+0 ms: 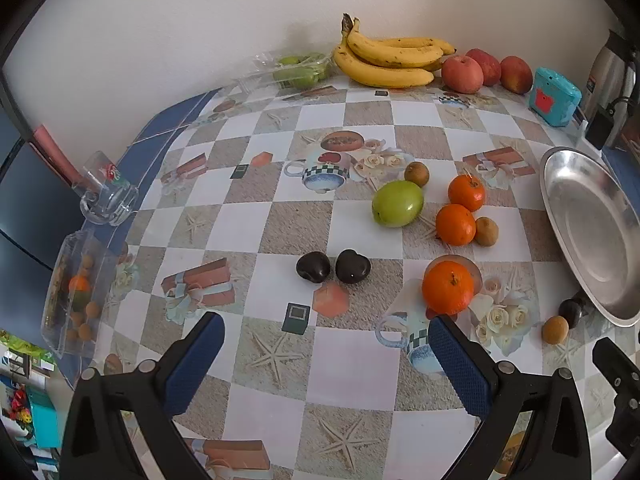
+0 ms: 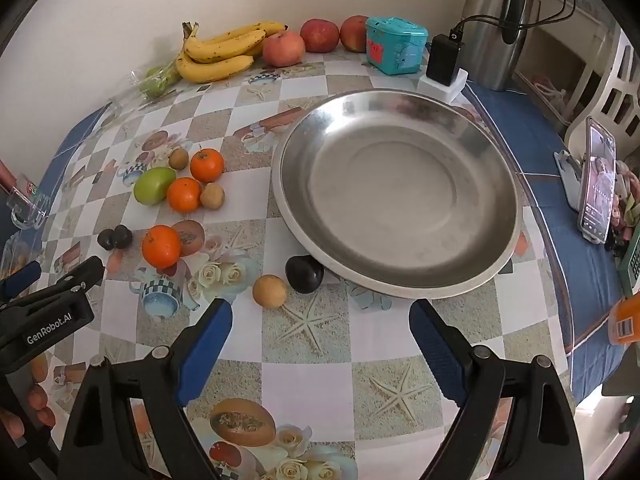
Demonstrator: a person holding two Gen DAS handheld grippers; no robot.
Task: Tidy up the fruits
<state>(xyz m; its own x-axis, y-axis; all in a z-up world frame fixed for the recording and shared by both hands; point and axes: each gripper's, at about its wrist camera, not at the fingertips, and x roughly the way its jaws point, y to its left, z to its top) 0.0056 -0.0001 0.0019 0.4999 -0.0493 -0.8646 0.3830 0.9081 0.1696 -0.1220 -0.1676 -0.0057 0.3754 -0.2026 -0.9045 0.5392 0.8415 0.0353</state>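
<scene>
Blue-padded fingers of the left gripper (image 1: 326, 350) low in the left wrist view, spread wide, nothing between them, only printed tablecloth (image 1: 348, 364) below. Right gripper (image 2: 320, 334) likewise spread wide and holding nothing, above bare checkered cloth just before the steel plate (image 2: 496, 240).

Straight ahead of the left gripper, two dark plums (image 1: 333, 266) side by side, touching, with free cloth all around them. To their right, one mandarin (image 1: 447, 287) just beyond the right finger tip. Further back, a cluster: green apple (image 1: 397, 203), two more mandarins (image 1: 460, 210), and two small brown fruits (image 1: 451, 197), all close together, some touching.

Between the steel plate and the right gripper, a third dark plum (image 2: 304, 273) pressed against the plate rim, partly under it, and one small brown round fruit (image 2: 269, 291) just beside it. Plate empty, wide and shallow, near rim toward the right gripper, far rim close to a white charger block (image 2: 443, 78).

Along the wall edge: bananas (image 1: 390, 60), three red apples (image 1: 484, 70), a teal box (image 1: 554, 95), green fruits in a clear pack (image 1: 300, 68). At the left table edge, a clear glass mug (image 1: 107, 192) on its side and a clear plastic box (image 1: 74, 300) with small fruits, both partly over the blue border. On the right border, a phone on a stand (image 2: 598, 184).

Widest open room: the cloth in the near middle, between both grippers and the fruit.
</scene>
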